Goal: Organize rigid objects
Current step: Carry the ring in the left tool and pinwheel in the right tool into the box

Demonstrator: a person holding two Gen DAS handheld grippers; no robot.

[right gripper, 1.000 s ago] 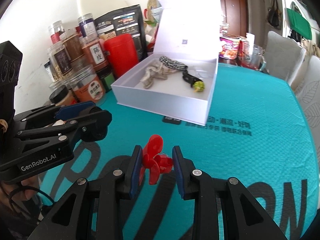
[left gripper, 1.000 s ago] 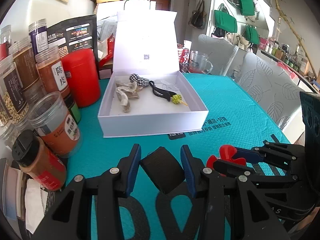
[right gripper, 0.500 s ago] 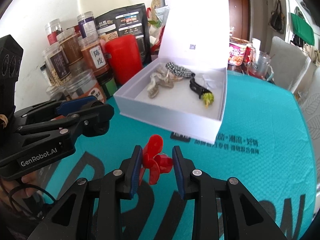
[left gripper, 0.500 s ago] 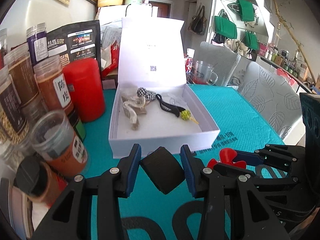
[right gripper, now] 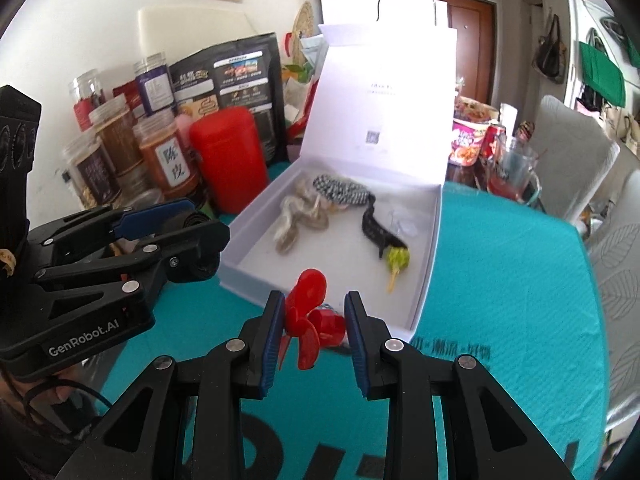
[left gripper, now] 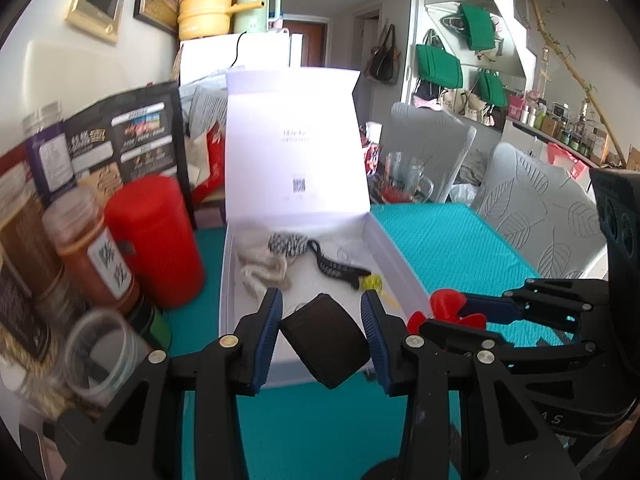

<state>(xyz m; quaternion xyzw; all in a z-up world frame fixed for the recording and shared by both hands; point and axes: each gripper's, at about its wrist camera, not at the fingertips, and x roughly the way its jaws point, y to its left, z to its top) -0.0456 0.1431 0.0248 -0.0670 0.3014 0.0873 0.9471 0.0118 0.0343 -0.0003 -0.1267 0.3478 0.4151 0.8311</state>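
Left hand-held gripper (left gripper: 322, 332) clamped the black block (left gripper: 325, 345), right hand-held gripper (right gripper: 315, 322) pinched the red propeller (right gripper: 306, 318), both poised at the white box (right gripper: 424, 280), presumably for dropping in.

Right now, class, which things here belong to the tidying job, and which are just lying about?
In the job:
- black block, in the left hand-held gripper
- red propeller, in the right hand-held gripper
- white box

Lying about:
- red canister
- spice jars
- glass mug
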